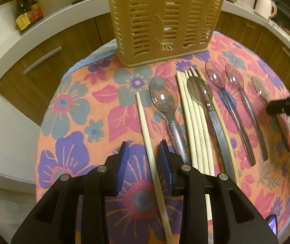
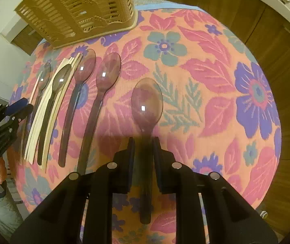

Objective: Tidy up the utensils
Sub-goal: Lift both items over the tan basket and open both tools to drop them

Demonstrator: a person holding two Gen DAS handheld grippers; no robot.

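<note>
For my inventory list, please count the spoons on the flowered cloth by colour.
Clear plastic spoons with grey handles: 2
Purple-tinted transparent plastic spoons: 3
Total: 5

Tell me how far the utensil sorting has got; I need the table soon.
Nothing looks done: the basket shows no utensils through its slats. In hand: the left gripper straddles a lone chopstick, the right gripper straddles a spoon, neither lifted. Left: the other spoons and the chopstick bundle on the cloth.
</note>
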